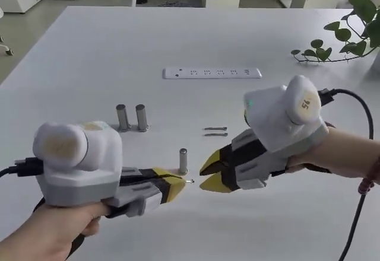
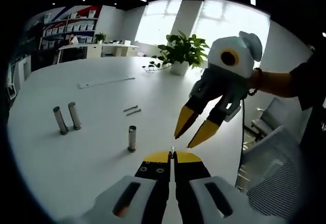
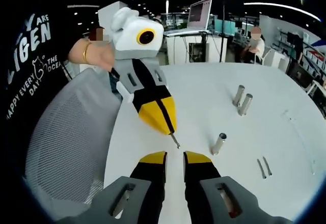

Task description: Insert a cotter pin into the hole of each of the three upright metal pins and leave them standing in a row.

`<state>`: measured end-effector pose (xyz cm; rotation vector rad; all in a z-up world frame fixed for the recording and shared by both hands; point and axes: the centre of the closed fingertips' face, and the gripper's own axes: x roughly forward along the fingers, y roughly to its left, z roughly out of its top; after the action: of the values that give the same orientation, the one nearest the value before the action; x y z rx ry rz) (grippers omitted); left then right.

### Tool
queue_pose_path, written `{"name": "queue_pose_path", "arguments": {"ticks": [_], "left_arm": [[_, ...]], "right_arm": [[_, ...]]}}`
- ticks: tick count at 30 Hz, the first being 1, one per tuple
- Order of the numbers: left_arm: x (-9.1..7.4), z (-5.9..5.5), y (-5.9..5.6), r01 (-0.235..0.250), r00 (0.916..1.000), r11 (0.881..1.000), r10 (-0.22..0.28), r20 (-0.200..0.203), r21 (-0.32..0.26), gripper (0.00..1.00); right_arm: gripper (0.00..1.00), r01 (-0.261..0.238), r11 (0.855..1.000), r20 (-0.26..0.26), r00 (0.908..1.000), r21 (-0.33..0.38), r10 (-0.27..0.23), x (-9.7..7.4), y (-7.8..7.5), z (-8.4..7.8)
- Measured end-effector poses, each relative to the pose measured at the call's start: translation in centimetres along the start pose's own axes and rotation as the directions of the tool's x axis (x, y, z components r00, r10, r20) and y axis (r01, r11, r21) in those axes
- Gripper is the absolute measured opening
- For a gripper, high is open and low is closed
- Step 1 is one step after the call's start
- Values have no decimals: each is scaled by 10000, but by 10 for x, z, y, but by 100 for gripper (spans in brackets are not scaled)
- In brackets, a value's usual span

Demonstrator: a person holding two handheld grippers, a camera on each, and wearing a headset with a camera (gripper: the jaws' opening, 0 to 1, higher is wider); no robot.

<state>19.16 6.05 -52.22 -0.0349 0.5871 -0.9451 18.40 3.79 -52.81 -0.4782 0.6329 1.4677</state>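
Observation:
My left gripper (image 1: 176, 185) (image 2: 172, 156) is shut on a thin cotter pin (image 1: 189, 181) (image 3: 174, 140) that juts from its tips. My right gripper (image 1: 211, 172) (image 3: 174, 157) (image 2: 192, 129) faces it, open, its tips just right of the cotter pin. One upright metal pin (image 1: 183, 161) (image 2: 132, 138) (image 3: 219, 143) stands just behind the two sets of tips. Two more upright pins (image 1: 132, 118) (image 2: 67, 117) (image 3: 242, 100) stand side by side farther back left. Two loose cotter pins (image 1: 216, 131) (image 2: 132, 110) (image 3: 264, 167) lie flat on the white table (image 1: 89, 65).
A white power strip (image 1: 212, 72) (image 2: 106, 82) lies across the table's middle, beyond the pins. A potted plant (image 1: 350, 26) (image 2: 182, 53) stands at the far right edge. A mesh office chair (image 3: 66, 132) sits beside the table.

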Motion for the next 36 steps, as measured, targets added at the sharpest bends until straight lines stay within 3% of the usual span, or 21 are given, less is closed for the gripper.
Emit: {"name": "queue_pose_path", "arguments": {"ticks": [4,8,14,26,36], "left_arm": [[-2,-1,-3,303,9995,9988,-304,23,387,0],[-3,2,-9,567,9981,9959,-583,213,699,0],[-5,6,-23,1259,9907,9852,-1309,360,1165,0],[-9,10,-46,2328,9692,9640,-2409,518,1284,0],[-11,9,-52,2619,9614,9554,-2706,491,1367,0]], "right_arm": [[8,-129,9994,166,9998,320,123,-3,0,-2],[7,-633,9966,506,9969,523,606,-6,9,2],[7,-1049,9929,655,9927,562,1012,-8,18,5],[3,-1899,9814,751,9794,289,1873,-10,39,7],[0,-2092,9776,816,9750,245,2066,-13,41,8]]}}
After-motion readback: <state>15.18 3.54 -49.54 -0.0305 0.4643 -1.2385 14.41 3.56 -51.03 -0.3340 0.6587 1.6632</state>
